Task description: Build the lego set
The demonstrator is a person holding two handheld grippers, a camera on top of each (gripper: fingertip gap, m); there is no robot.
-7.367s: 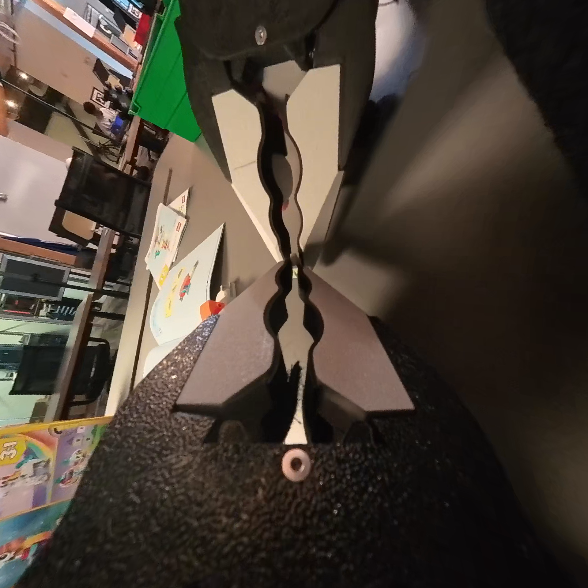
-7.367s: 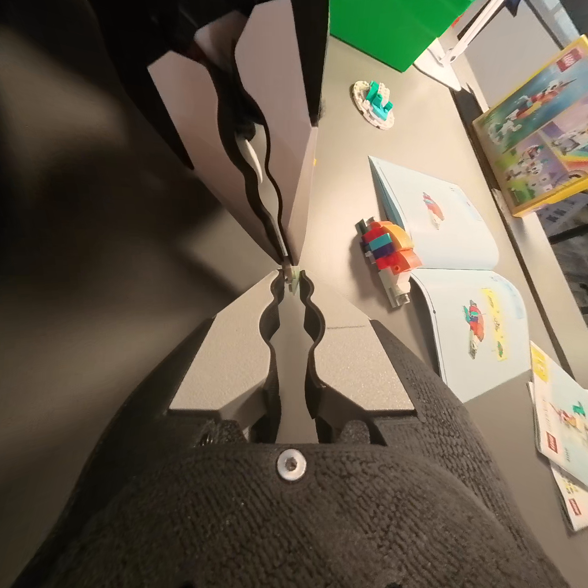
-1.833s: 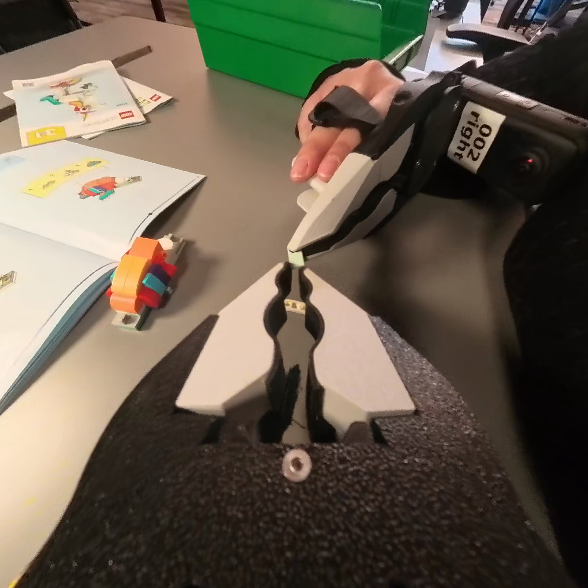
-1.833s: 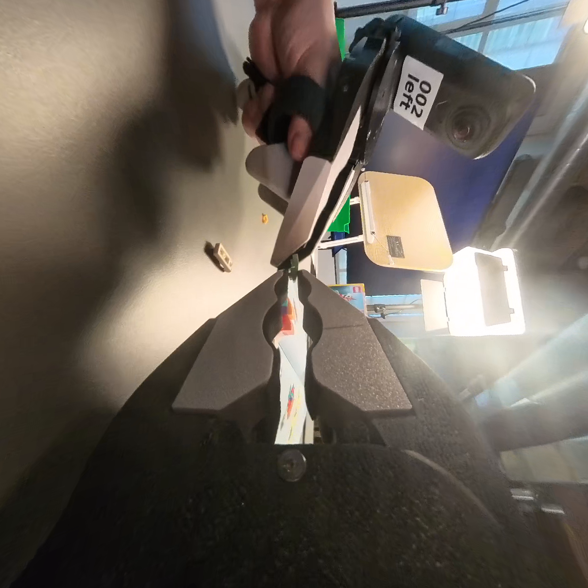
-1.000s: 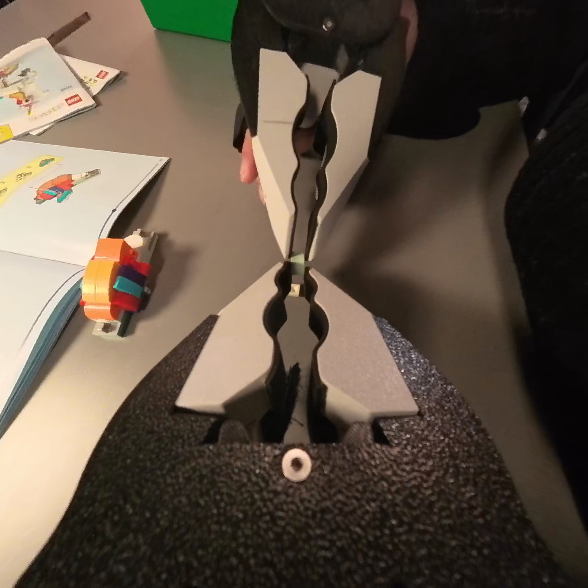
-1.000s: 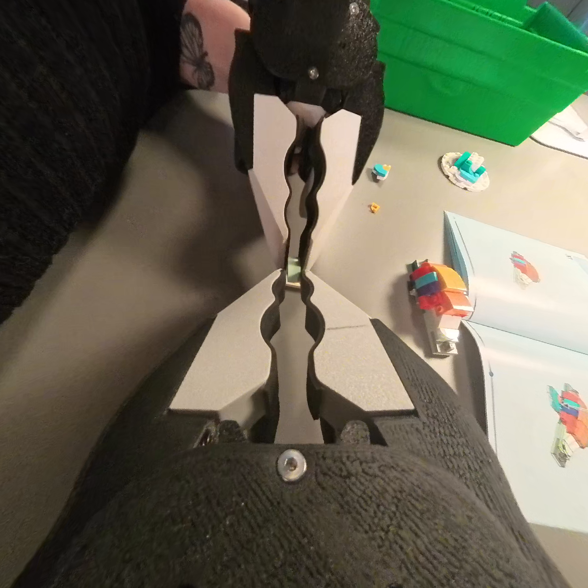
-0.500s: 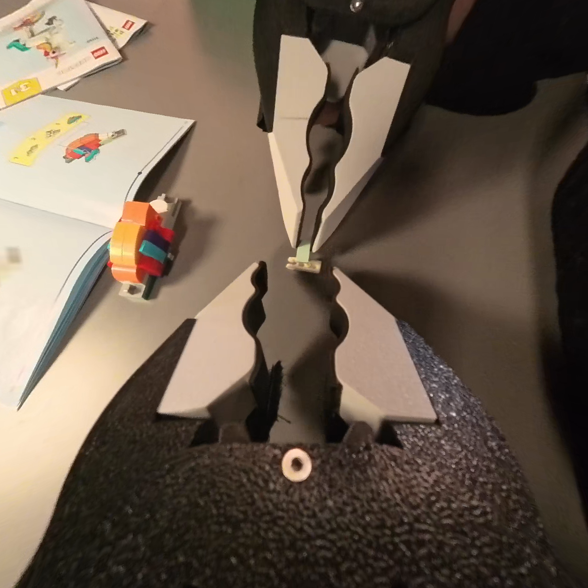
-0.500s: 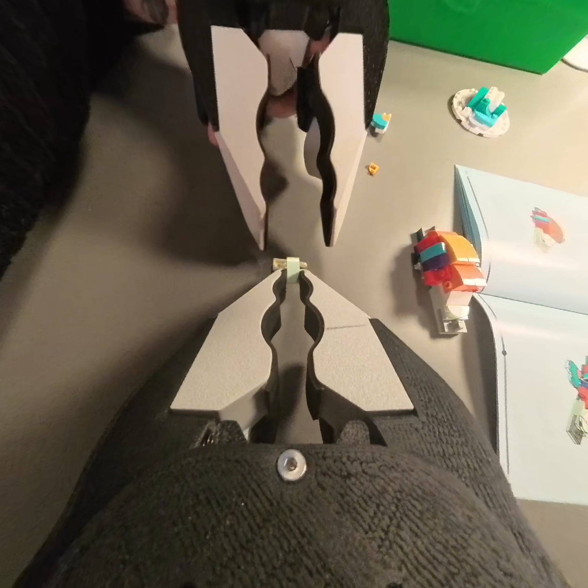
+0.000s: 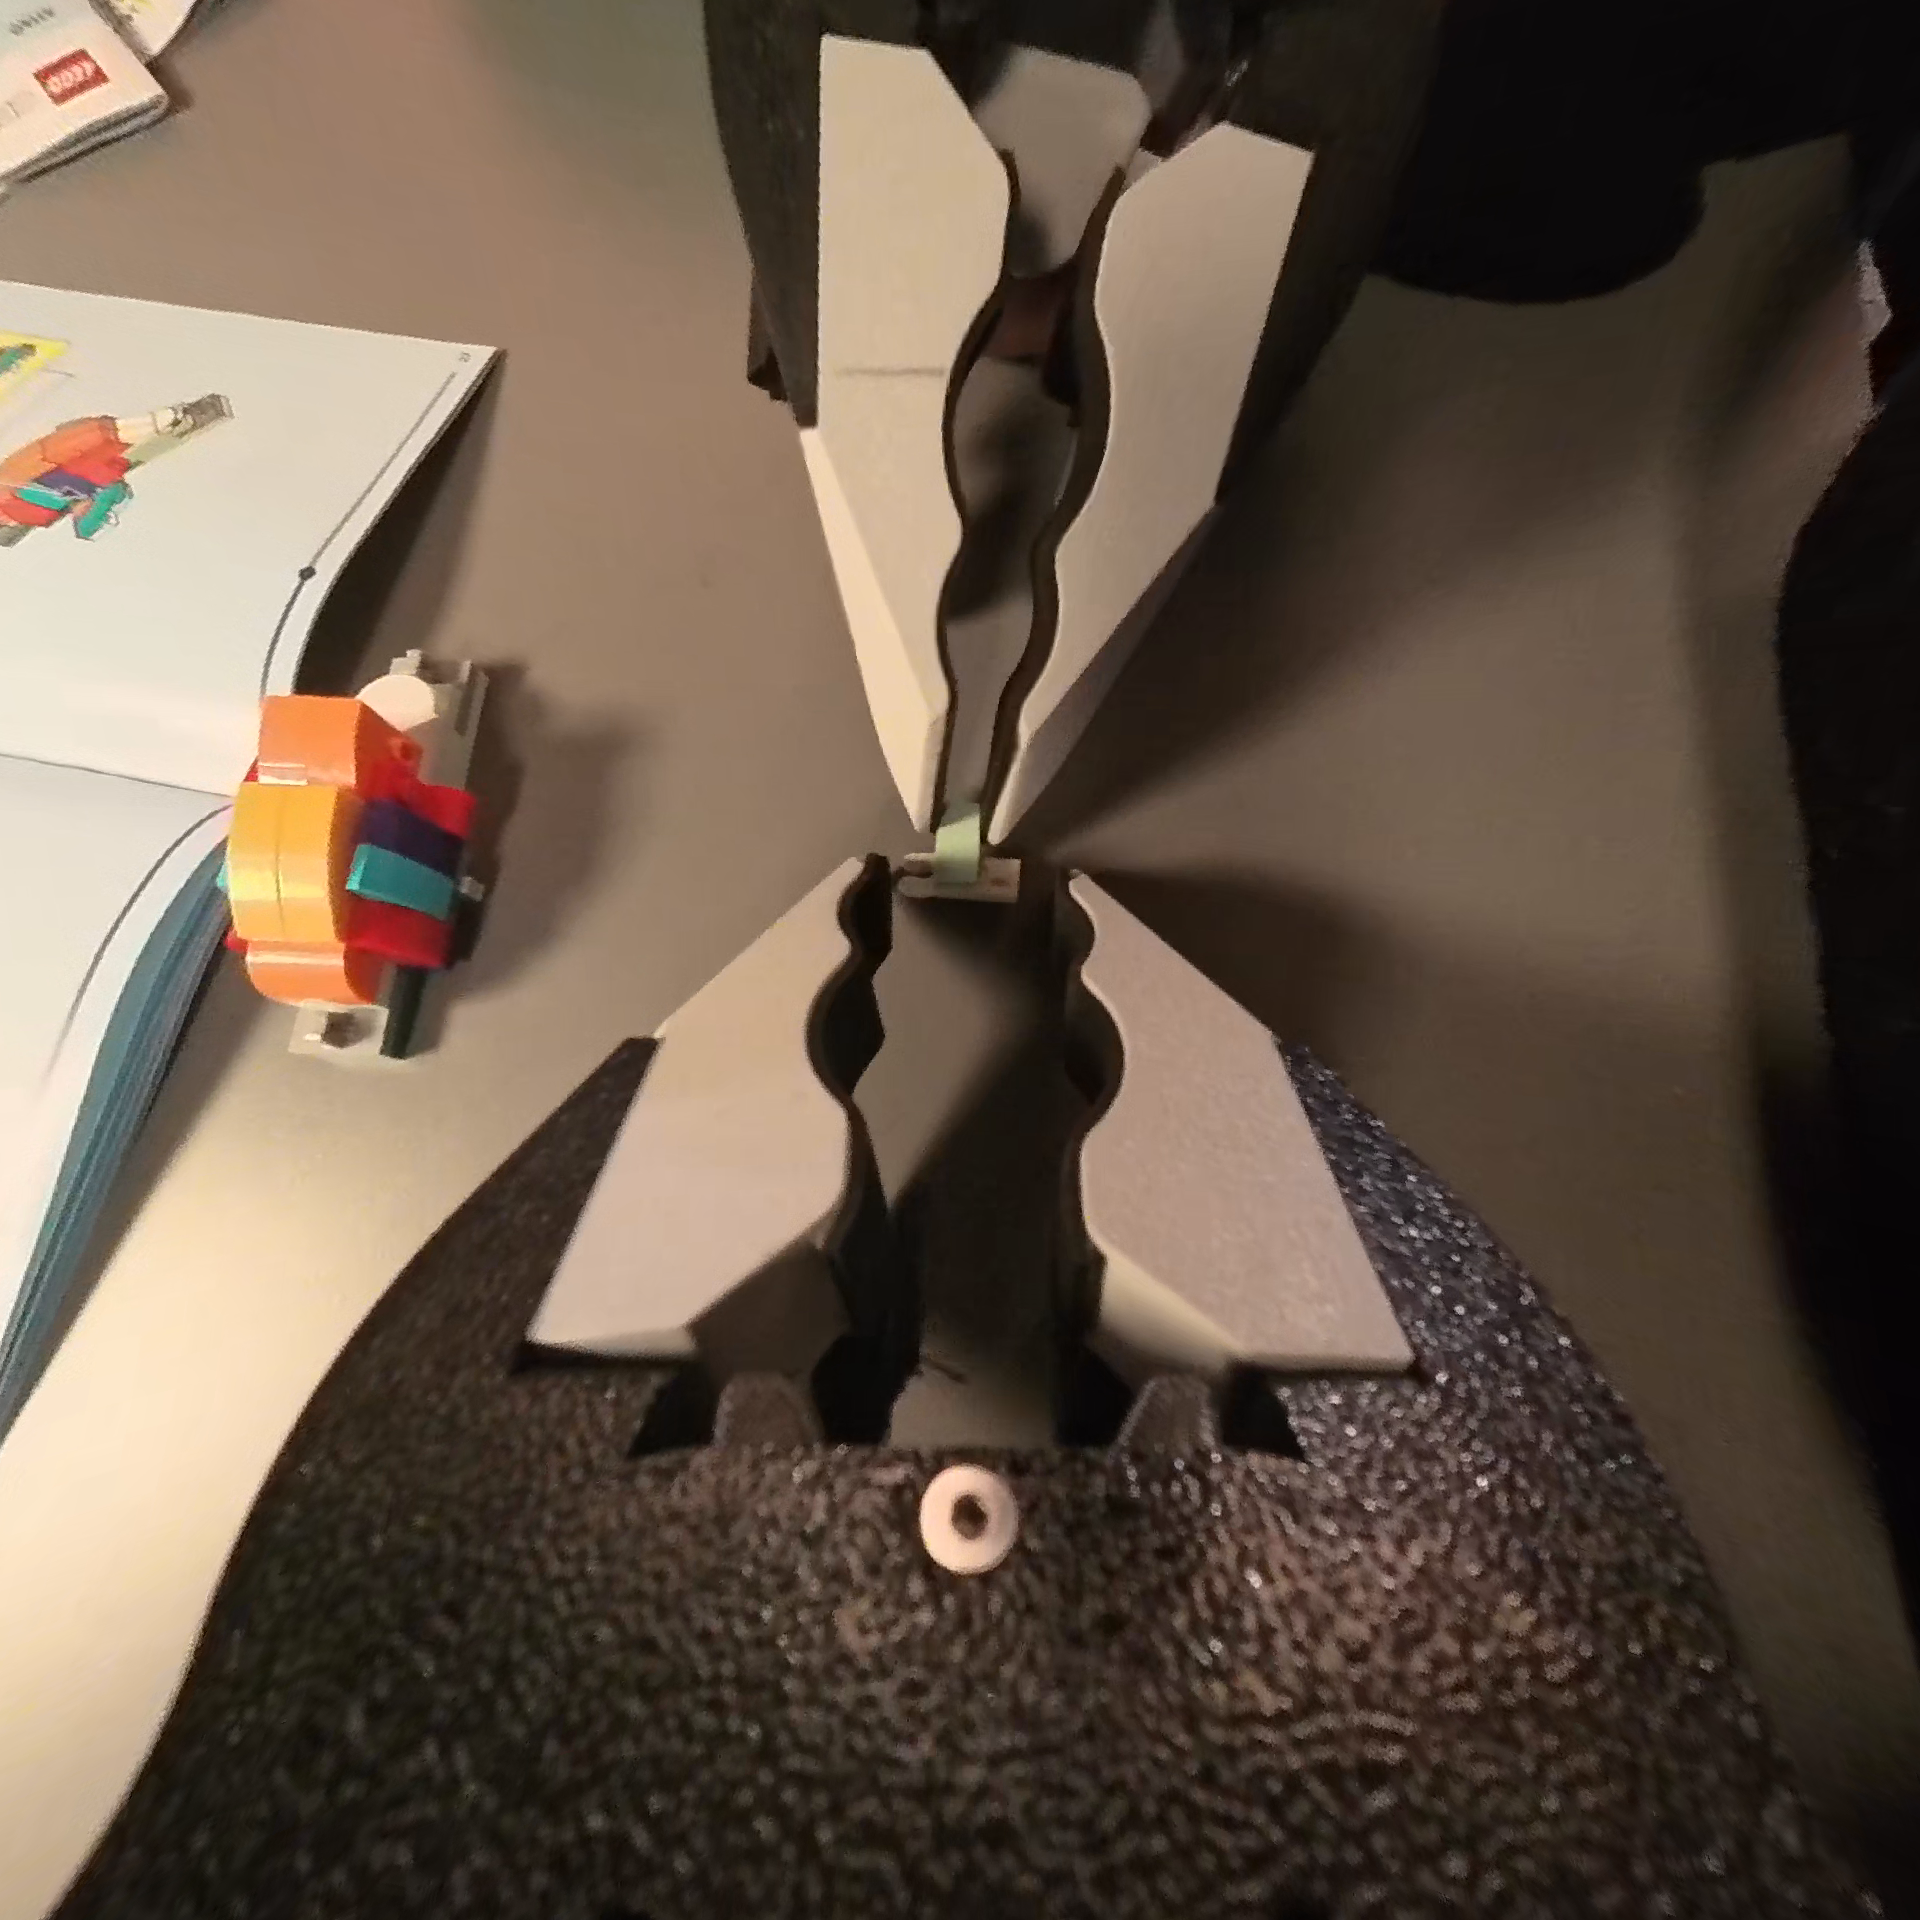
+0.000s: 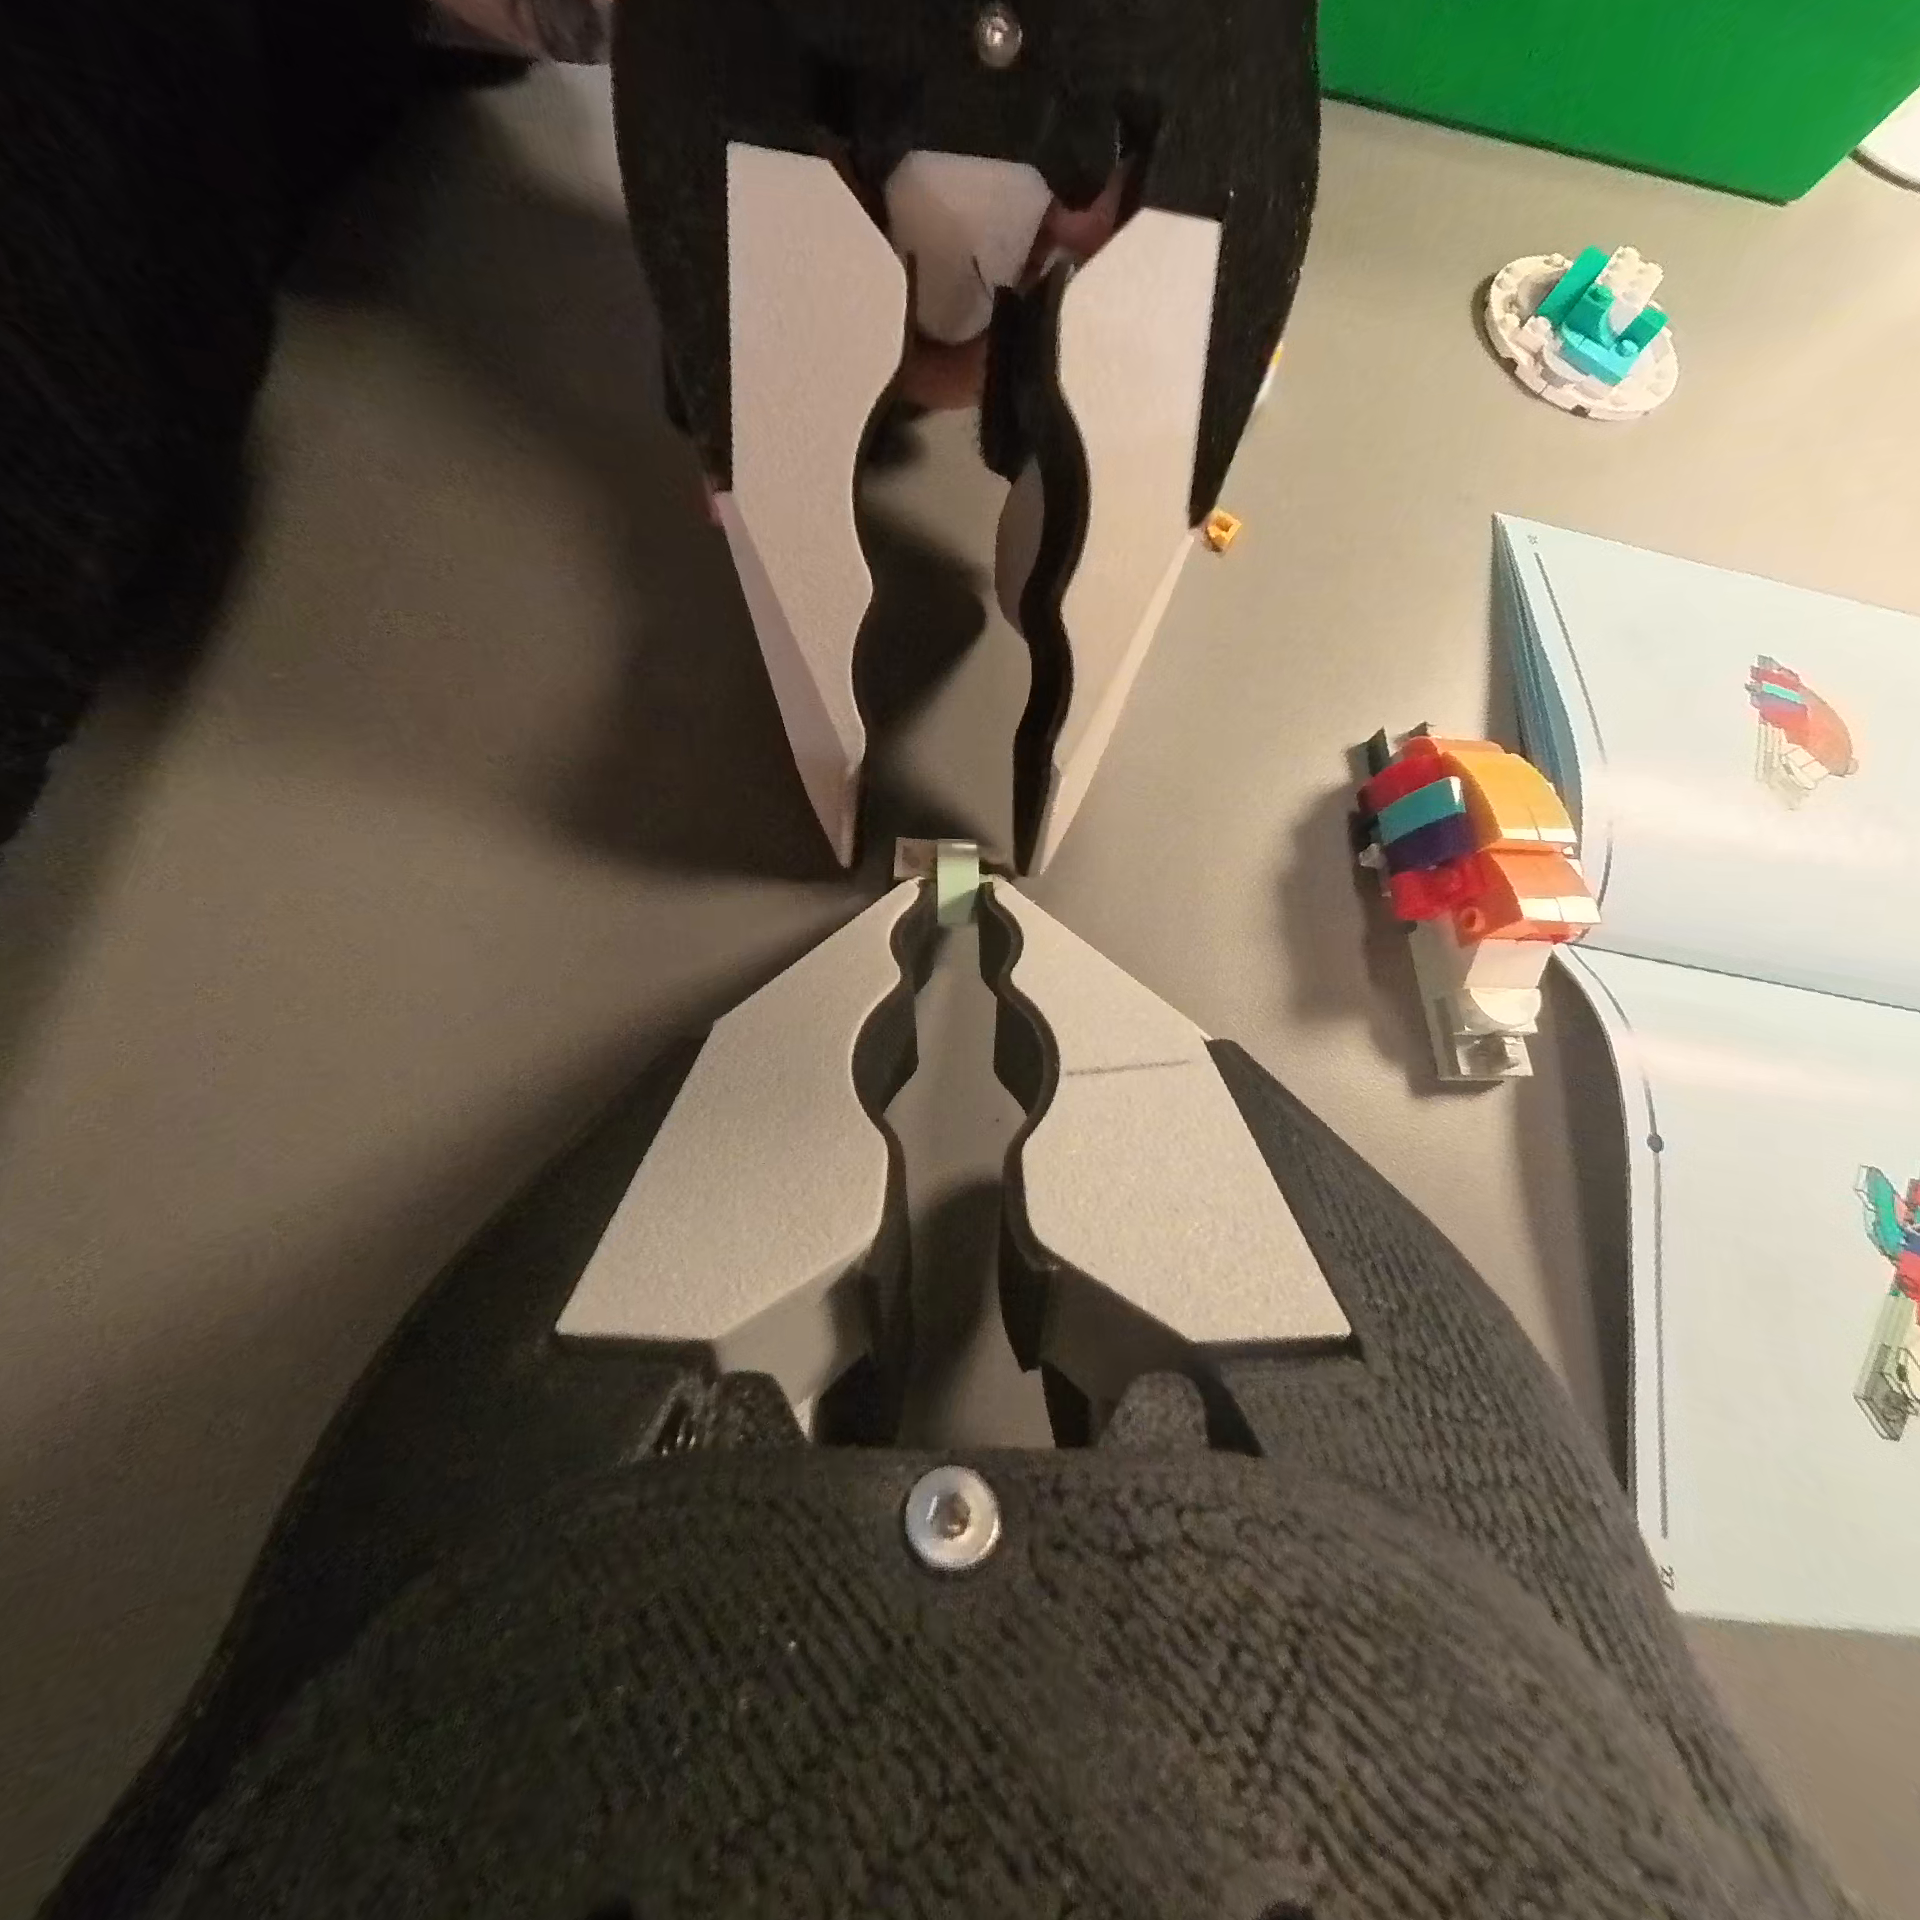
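Note:
My right gripper (image 10: 956, 885) is shut on a small pale green piece (image 10: 954, 883) with a little tan plate fixed across its tip. It holds the piece just above the grey table (image 10: 312, 935). In the left wrist view the right gripper (image 9: 966, 821) comes down from the top with the green piece (image 9: 956, 854). My left gripper (image 9: 968, 878) is open, its tips on either side of the plate and not gripping it. It also shows in the right wrist view (image 10: 938, 854). A partly built orange, red and teal lego model (image 9: 353, 862) (image 10: 1455, 842) lies beside the booklet.
An open instruction booklet (image 9: 135, 520) (image 10: 1766, 935) lies by the model. A white round plate with teal bricks (image 10: 1579, 332) and a tiny orange piece (image 10: 1224, 530) sit farther back. A green bin (image 10: 1621, 83) stands at the far edge. More leaflets (image 9: 73, 94) lie beyond the booklet. The grippers are tip to tip, or close to it.
My left gripper opened and let go of the small piece, which both grippers pinched a second ago. The right gripper keeps hold of it. Both grippers have come closer to the table.

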